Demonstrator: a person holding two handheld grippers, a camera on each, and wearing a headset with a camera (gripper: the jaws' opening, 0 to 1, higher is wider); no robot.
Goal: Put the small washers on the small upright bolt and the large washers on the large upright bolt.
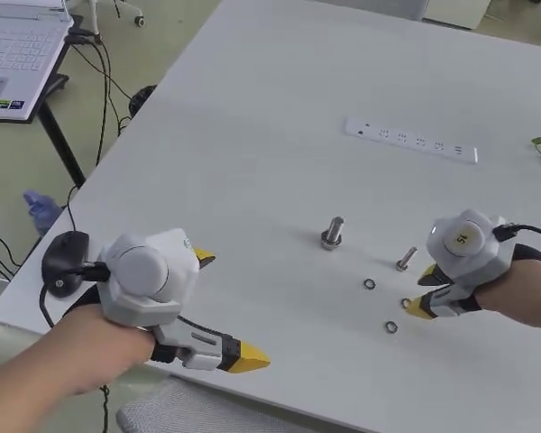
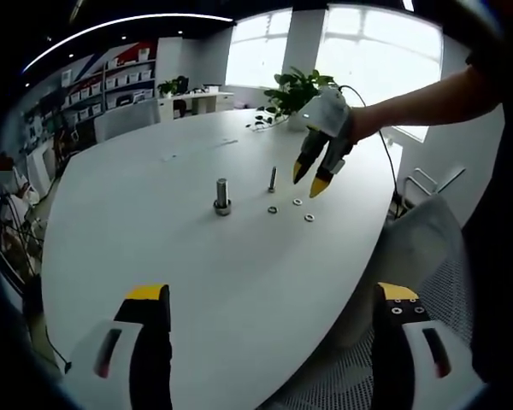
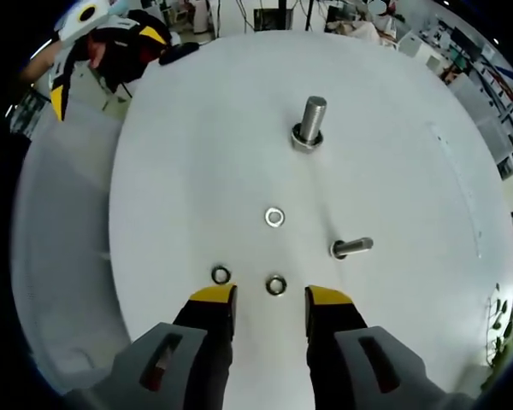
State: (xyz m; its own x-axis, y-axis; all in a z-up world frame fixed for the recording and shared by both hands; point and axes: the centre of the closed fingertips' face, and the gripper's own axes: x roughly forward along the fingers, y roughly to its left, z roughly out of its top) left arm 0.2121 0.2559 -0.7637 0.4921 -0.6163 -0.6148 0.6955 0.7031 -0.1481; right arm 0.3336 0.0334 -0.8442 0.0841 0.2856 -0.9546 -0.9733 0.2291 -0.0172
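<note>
Large bolt (image 1: 332, 233): frame centre, upright, head down.
Small bolt (image 1: 406, 261): just right, also upright.
Washers (image 1: 369, 284): three, flat, lower right.
Right gripper (image 1: 422, 292): fingers spread, empty, beside washers.
Left gripper (image 1: 225, 308): spread wide, empty, lower left.

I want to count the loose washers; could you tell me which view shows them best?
The right gripper view: three washers lie clear before the jaws. The head view has them small, one beside the right gripper; the left gripper view, tiny.
</note>
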